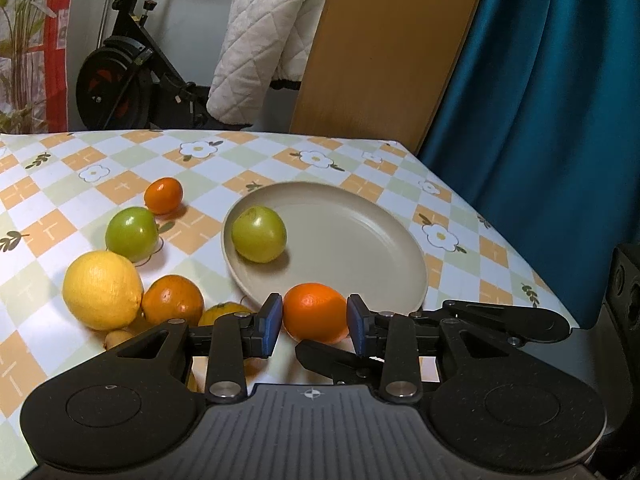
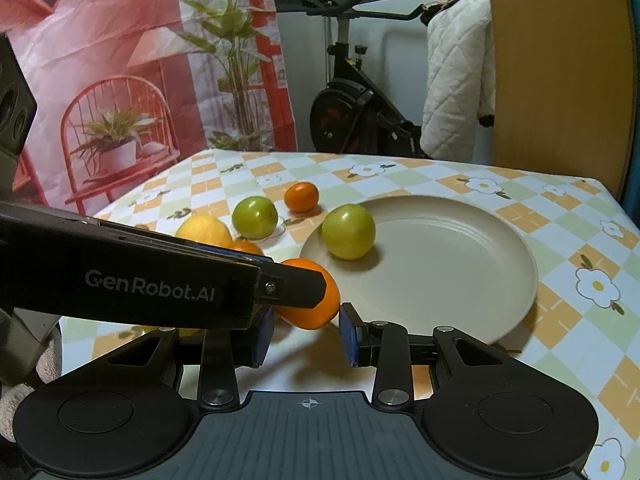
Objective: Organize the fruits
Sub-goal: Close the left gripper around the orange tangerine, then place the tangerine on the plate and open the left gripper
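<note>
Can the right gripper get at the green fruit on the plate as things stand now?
Probably yes. The green fruit lies alone on the plate, nothing covering it. The right gripper would only have to pass the orange that the left gripper holds.

The right gripper (image 2: pixel 306 334) hovers with nothing between its blue pads, just short of an orange (image 2: pixel 316 300) that the left gripper (image 2: pixel 296 288) reaches over. A green fruit (image 2: pixel 348 232) sits on the beige plate (image 2: pixel 460 264); another green fruit (image 2: pixel 255 217), a small orange (image 2: pixel 301 197) and a lemon (image 2: pixel 204 232) lie on the checked tablecloth (image 2: pixel 580 240).

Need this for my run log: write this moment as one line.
left gripper: shut on orange | right gripper: open, empty | plate: one green fruit on it
</note>
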`<state>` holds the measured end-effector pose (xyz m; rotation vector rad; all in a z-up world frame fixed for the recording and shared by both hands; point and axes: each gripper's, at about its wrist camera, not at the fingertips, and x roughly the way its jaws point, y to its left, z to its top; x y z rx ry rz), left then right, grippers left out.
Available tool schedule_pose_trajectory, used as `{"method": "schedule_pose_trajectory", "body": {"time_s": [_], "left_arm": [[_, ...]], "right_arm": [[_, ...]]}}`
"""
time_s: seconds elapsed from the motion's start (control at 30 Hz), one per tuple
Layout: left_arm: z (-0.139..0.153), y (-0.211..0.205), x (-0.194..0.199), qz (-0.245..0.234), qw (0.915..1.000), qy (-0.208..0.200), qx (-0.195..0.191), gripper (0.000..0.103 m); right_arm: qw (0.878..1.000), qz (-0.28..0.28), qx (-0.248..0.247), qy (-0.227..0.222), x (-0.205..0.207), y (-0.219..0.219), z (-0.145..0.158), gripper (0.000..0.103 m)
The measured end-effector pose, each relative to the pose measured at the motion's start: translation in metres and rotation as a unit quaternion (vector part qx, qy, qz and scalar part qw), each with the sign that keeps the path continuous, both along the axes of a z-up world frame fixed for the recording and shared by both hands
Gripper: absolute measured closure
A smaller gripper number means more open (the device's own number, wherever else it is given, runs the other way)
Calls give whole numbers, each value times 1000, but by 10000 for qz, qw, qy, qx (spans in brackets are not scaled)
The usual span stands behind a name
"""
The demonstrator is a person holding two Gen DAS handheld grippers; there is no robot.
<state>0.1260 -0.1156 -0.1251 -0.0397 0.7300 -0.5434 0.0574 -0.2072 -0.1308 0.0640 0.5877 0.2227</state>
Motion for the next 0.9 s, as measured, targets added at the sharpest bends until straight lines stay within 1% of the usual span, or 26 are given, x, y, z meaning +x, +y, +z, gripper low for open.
{"method": "schedule_pose_trajectory", "body": {"time_s": [0.23, 0.37, 0.67, 0.73, 0.77, 0.9], "left_arm": [[2, -6, 18, 40, 10000, 9, 37, 65], [-1, -7, 34, 130, 9998, 136, 15, 65], [-15, -7, 64, 363, 9983, 417, 194, 65], [-16, -8, 66, 385, 9983, 395, 212, 66], [-16, -9, 67, 380, 9983, 395, 214, 66], [-17, -12, 70, 429, 9980, 372, 268, 66]], "right_arm": [[10000, -10, -15, -6, 12, -3, 2, 71], [10000, 14, -55, 63, 28, -6, 1, 71], [9996, 140, -177, 182, 61, -3, -7, 71], [9995, 150, -227, 176, 66, 0, -7, 72], [9995, 162, -226, 174, 67, 1, -7, 74], [9995, 95, -255, 184, 73, 3, -8, 74]]}}
